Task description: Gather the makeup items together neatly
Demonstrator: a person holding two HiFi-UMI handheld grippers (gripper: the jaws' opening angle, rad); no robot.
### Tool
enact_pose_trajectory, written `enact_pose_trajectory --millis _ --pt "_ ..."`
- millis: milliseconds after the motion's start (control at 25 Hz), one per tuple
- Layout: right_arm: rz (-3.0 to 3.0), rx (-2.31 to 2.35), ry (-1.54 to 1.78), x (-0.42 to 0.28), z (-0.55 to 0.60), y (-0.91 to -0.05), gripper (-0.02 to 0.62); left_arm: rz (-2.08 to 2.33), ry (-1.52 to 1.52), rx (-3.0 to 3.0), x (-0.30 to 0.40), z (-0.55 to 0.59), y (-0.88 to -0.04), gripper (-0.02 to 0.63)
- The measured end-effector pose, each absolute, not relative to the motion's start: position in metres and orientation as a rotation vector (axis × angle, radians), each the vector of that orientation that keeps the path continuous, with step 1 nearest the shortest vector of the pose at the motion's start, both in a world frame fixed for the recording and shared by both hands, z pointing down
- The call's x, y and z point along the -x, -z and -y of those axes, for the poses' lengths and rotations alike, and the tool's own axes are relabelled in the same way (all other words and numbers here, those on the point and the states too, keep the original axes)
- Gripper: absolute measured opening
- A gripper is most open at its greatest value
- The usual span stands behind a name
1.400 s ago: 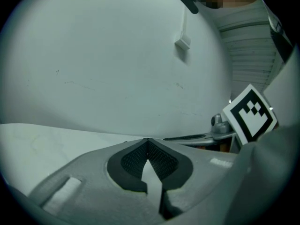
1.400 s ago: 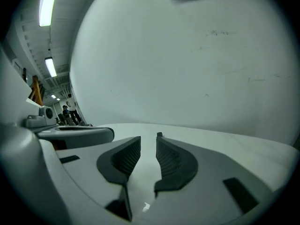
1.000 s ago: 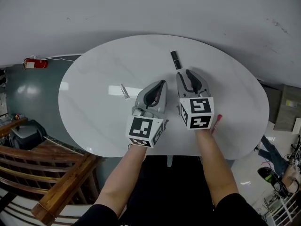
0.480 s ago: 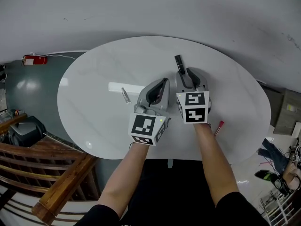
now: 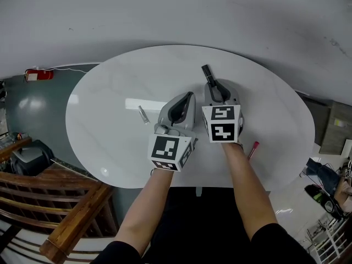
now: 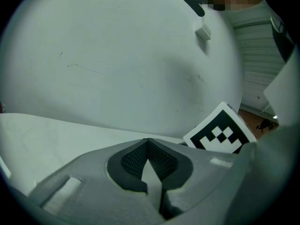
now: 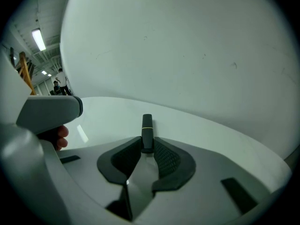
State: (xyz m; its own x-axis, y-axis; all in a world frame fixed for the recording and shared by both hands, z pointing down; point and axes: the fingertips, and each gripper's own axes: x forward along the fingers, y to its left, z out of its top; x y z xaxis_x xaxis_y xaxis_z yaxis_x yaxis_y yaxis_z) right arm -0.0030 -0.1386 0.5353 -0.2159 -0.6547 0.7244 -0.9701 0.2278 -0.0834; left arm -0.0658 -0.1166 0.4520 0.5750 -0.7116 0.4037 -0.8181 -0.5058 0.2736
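Far left on the white oval tabletop point(image 5: 104, 109), a small silvery tube point(image 5: 143, 114) lies alone. Next, our left gripper point(image 5: 190, 96), jaws pressed together on nothing. Now the action: the right gripper point(image 5: 214, 86) has just been closing its jaws and pinches the near end of the slim black tube with a thin gold band point(image 5: 207, 72), its long axis running straight ahead toward the far edge. Rightmost, a pink stick point(image 5: 253, 150) waits by the near rim. Bare room mid-tabletop, we reckon, for gathering.

Glossy white surface point(image 5: 110, 142), smooth.
Right tool point(image 7: 146, 146) matt grey plastic, pads point(image 7: 166, 159) dark, finely ribbed; black tube point(image 7: 146, 128) smooth, faint sheen.
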Motion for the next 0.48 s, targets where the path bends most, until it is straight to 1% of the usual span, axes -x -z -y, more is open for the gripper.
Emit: enact_pose_trajectory --millis 480 --pt "1.902 -1.669 -0.839 -0.043 0.128 -0.526 0.095 1.183 -0.332 -2.404 0.038 0.106 -0.448 0.009"
